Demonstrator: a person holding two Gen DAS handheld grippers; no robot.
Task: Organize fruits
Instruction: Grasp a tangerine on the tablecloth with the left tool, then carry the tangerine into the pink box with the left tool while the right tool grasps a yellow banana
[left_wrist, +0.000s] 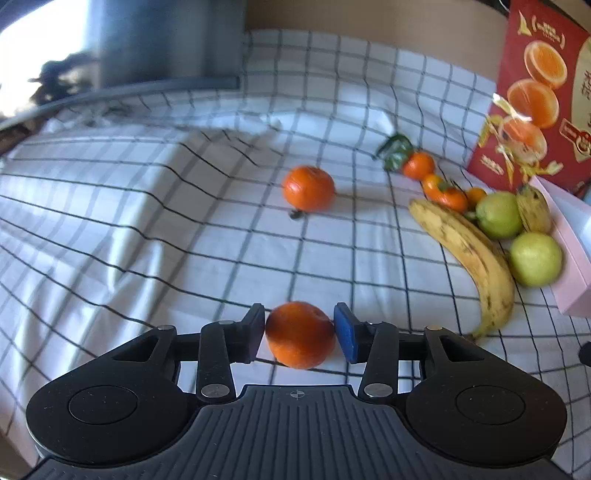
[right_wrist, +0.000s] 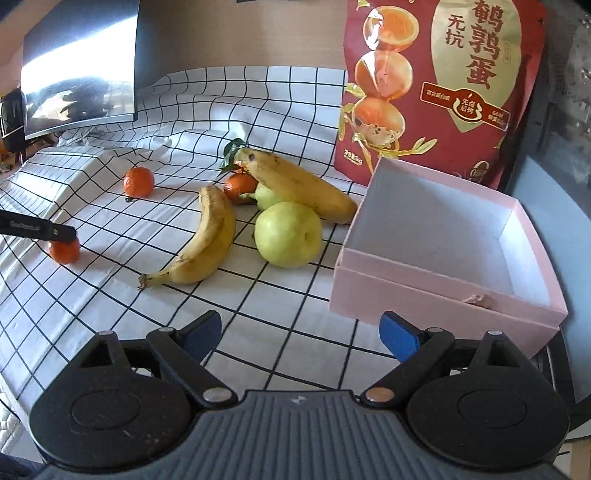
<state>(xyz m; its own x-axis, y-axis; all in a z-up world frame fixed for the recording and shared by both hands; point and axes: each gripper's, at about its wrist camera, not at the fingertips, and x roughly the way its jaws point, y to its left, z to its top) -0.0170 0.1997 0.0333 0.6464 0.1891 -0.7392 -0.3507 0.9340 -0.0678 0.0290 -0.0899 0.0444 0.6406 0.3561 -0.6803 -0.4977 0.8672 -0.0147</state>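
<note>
a: while the left gripper (left_wrist: 300, 334) tilts down over the checked cloth (left_wrist: 147, 229), a round, dimpled mandarin (left_wrist: 300, 334) sits between its fingers, which look just clear of the peel.

b: and the right gripper (right_wrist: 301, 338)?

a: spread wide, holding nothing, near the pink cardboard box (right_wrist: 443, 295); speckled bananas (right_wrist: 207, 240) and smooth green apples (right_wrist: 288, 234) lie beside it.

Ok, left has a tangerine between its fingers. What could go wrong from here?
1. The tangerine lies on the cloth between the left gripper's fingers; whether they press is unclear, so it may slip or roll on lifting.
2. The far banana leans across a pear, so pulling either could topple the pile.
3. The box looks close to the table's edge; a hard drop might nudge it.
</note>
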